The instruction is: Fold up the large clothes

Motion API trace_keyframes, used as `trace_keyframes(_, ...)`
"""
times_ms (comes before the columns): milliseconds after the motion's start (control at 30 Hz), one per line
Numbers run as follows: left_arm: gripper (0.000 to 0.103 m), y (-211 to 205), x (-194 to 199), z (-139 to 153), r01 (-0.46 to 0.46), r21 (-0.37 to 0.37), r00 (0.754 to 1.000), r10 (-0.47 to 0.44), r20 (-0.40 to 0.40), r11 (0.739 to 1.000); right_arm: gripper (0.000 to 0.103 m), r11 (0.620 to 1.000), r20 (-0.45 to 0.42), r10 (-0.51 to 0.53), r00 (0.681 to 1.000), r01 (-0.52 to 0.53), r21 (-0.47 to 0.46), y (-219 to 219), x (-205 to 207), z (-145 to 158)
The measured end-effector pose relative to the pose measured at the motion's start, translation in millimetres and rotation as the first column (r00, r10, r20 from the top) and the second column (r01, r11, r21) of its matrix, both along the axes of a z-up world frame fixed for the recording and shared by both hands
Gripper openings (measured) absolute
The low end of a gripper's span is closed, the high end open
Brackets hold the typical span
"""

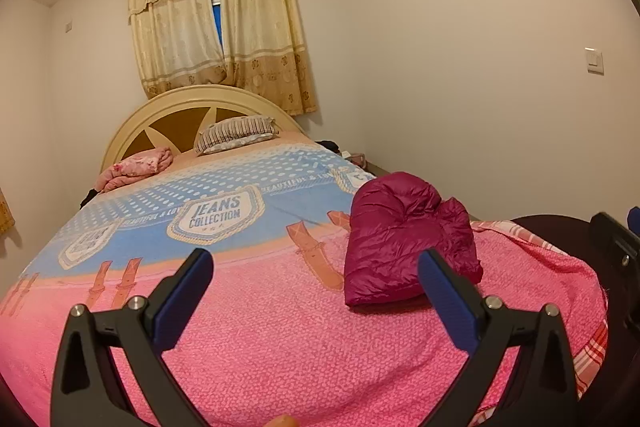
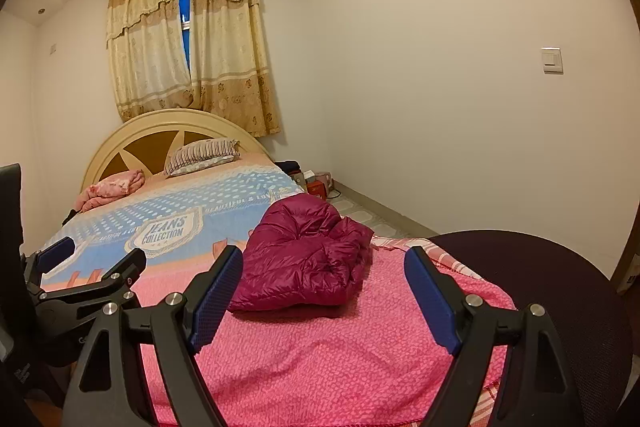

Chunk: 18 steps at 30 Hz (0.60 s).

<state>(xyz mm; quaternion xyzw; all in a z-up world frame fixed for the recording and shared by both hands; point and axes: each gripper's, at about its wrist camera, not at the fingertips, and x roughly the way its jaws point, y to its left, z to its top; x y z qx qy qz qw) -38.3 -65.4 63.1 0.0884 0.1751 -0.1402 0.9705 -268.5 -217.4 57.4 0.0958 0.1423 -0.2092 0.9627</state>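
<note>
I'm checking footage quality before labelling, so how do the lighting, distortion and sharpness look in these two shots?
Left wrist view: warm dim indoor light, heavy fisheye bending of the bed and walls, dark corner vignetting; the magenta puffer jacket is sharp with a soft sheen. Right wrist view: same warm cast and curvature, the jacket casts a faint shadow on the bedspread, the near claw is slightly soft.

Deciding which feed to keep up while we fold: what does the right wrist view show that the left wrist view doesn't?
Only the right wrist view: the floor beside the bed with small boxes against the wall, most of the dark round chair, and the whole left tool from the side, open.

Only the left wrist view: the bedspread's buckle strap print clear of the tools.

Both: the folded magenta puffer jacket lying on the pink bedspread, the striped pillow, curtains, and each view's own open, empty tool.
</note>
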Motion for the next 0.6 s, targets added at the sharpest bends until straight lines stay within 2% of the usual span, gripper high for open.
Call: trace_keyframes(600,0.103,0.1,9.0,-6.7,-0.053,0.033,0.999,0.053,-0.004,0.998,0.083,1.0,-0.018,-0.007,1.0,0.007,-0.006,2.5,3.2,-5.3)
